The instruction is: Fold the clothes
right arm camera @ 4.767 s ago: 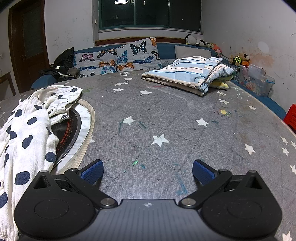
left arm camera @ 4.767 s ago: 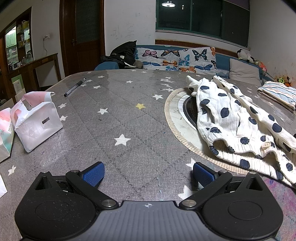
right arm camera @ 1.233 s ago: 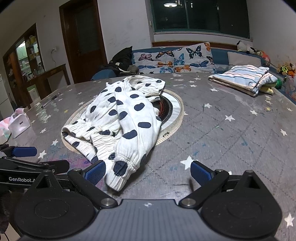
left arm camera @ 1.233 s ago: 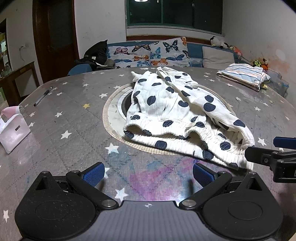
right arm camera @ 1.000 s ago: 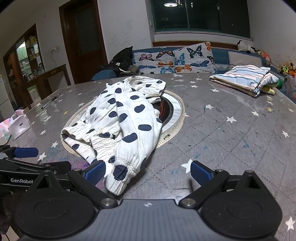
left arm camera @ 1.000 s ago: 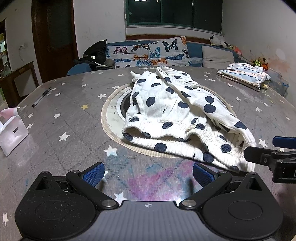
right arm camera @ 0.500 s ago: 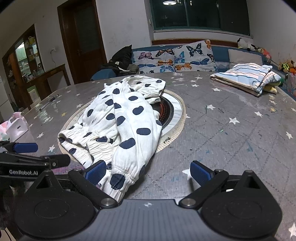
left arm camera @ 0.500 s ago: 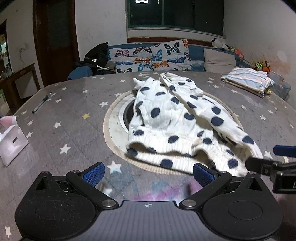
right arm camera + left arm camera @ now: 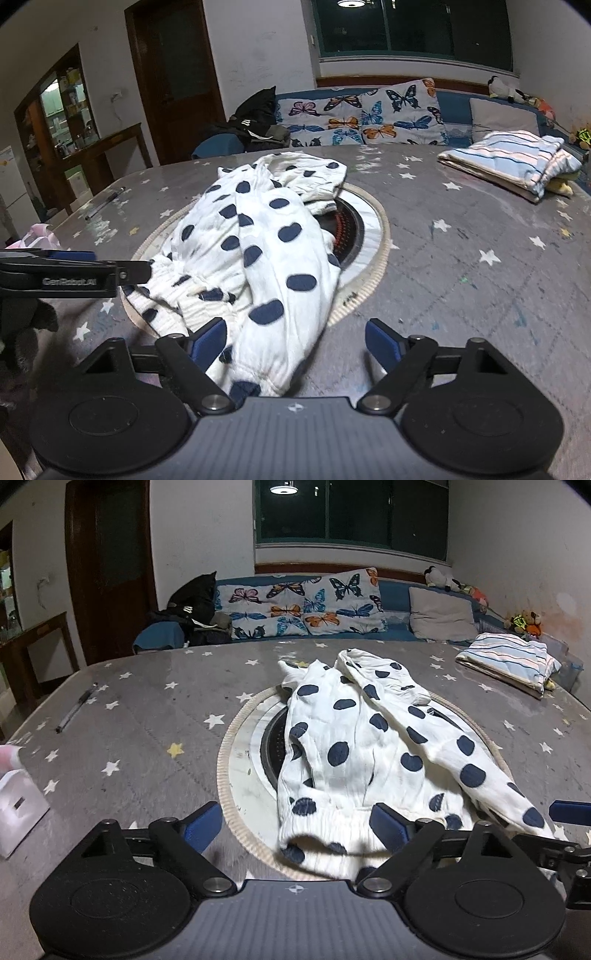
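A white garment with dark blue dots (image 9: 354, 746) lies crumpled over the round cooker ring (image 9: 240, 771) in the middle of the grey star-patterned table (image 9: 147, 709). My left gripper (image 9: 295, 825) has the garment's ribbed hem between its jaws; they are closing, but the blue pads stand clear of the cloth. In the right wrist view the garment (image 9: 266, 236) runs down into my right gripper (image 9: 295, 341). A cuffed end lies between its closing jaws, close to the left pad, and is not pinched. The left gripper's finger (image 9: 74, 273) reaches in from the left edge.
A folded striped cloth (image 9: 506, 661) lies at the table's far right. A pen (image 9: 75, 709) and a white packet (image 9: 18, 805) lie at the left. Behind the table stands a sofa with butterfly cushions (image 9: 303, 605) and a black bag (image 9: 195, 602).
Both grippers have moved forward to the garment's near edge. The hem now lies between the left jaws and the cuffed end between the right jaws. Both pairs of jaws have narrowed.
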Motion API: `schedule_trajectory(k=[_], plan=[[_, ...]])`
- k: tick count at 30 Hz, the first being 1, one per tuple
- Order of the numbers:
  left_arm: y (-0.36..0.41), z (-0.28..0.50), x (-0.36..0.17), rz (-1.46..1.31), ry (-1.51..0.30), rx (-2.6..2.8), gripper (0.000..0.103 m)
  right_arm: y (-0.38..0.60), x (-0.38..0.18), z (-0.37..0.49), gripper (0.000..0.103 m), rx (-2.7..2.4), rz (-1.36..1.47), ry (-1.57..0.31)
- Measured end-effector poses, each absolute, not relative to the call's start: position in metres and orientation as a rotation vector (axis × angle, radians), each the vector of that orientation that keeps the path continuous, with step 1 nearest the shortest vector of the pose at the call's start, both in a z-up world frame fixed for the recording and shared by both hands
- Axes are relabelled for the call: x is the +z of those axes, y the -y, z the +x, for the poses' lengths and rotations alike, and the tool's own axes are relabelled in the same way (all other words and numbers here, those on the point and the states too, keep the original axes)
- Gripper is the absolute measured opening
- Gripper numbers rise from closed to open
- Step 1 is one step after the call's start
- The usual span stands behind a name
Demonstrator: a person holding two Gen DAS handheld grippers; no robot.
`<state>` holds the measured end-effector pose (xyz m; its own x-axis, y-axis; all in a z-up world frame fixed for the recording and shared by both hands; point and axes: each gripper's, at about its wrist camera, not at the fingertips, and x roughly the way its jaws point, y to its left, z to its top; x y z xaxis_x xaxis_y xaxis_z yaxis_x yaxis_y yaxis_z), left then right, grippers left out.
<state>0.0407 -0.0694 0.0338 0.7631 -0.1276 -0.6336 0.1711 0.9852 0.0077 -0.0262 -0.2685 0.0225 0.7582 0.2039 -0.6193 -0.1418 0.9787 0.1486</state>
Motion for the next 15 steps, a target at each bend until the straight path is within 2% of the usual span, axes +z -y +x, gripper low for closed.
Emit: schedule_trajectory(k=[4, 5, 7, 8, 10, 12, 13, 15], plan=[[0.068, 0.059, 0.027, 0.061, -0.719, -0.171, 0.083, 0.267, 0.022, -0.021, 0.075, 0.198, 0.096, -0.693], [0.068, 0.062, 0.025, 0.062, -0.727, -0.175, 0.080, 0.267, 0.022, -0.021, 0.073, 0.199, 0.100, -0.697], [0.067, 0.066, 0.021, 0.058, -0.743, -0.198, 0.069, 0.268, 0.020, -0.020, 0.070, 0.199, 0.103, -0.703], [0.066, 0.068, 0.018, 0.050, -0.755, -0.213, 0.058, 0.268, 0.019, -0.020, 0.067, 0.196, 0.102, -0.707], [0.064, 0.068, 0.016, 0.037, -0.756, -0.234, 0.051, 0.269, 0.017, -0.019, 0.064, 0.193, 0.102, -0.716], [0.062, 0.068, 0.016, 0.022, -0.758, -0.265, 0.032, 0.270, 0.016, -0.019, 0.058, 0.194, 0.107, -0.722], [0.062, 0.067, 0.016, 0.013, -0.758, -0.279, 0.029, 0.271, 0.015, -0.019, 0.058, 0.196, 0.111, -0.723], [0.061, 0.064, 0.018, 0.010, -0.745, -0.296, 0.017, 0.271, 0.015, -0.020, 0.045, 0.205, 0.111, -0.722]])
